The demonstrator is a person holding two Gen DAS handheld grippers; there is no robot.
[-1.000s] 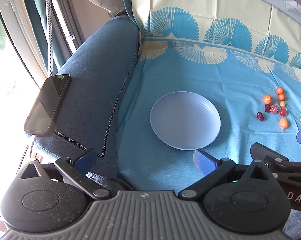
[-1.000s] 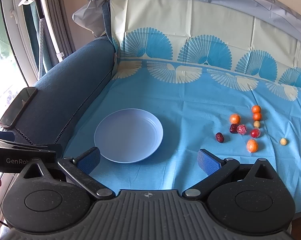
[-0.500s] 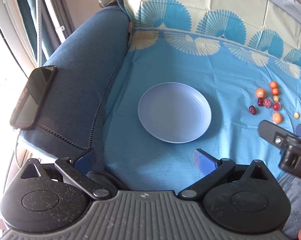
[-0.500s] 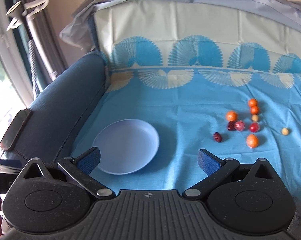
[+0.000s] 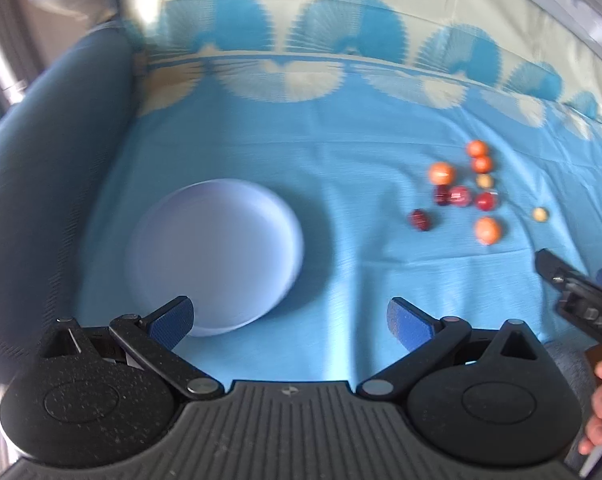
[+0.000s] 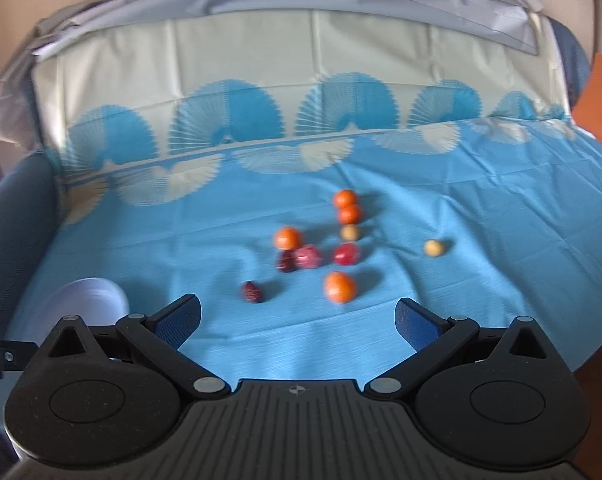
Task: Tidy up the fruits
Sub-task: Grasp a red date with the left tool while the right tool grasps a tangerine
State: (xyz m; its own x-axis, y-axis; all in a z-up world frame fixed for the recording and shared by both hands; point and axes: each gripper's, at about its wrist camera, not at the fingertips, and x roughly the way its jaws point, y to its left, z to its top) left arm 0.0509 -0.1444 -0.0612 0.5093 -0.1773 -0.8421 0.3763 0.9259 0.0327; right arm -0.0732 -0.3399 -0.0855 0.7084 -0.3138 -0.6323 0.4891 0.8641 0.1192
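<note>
both black two-finger grippers hang wide and empty, the left gripper (image 5: 289, 318) over the near rim of the round pale lilac plastic plate (image 5: 215, 260), the right gripper (image 6: 299, 316) facing the cluster of small orange, red and tan fruits (image 6: 323, 244) lying loose on the blue fan-patterned cloth (image 6: 481, 280), well apart from the plate, nothing between them.

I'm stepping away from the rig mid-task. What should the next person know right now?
Left gripper: open, empty, above the near edge of the plate.
Right gripper: open, empty, facing the fruits.
All the small fruits, orange, red and yellowish, lie loose on the blue cloth, right of the plate.
Done: nothing, the plate is bare.
Left: move the fruits onto the plate; the nearest orange one looks easiest.
</note>
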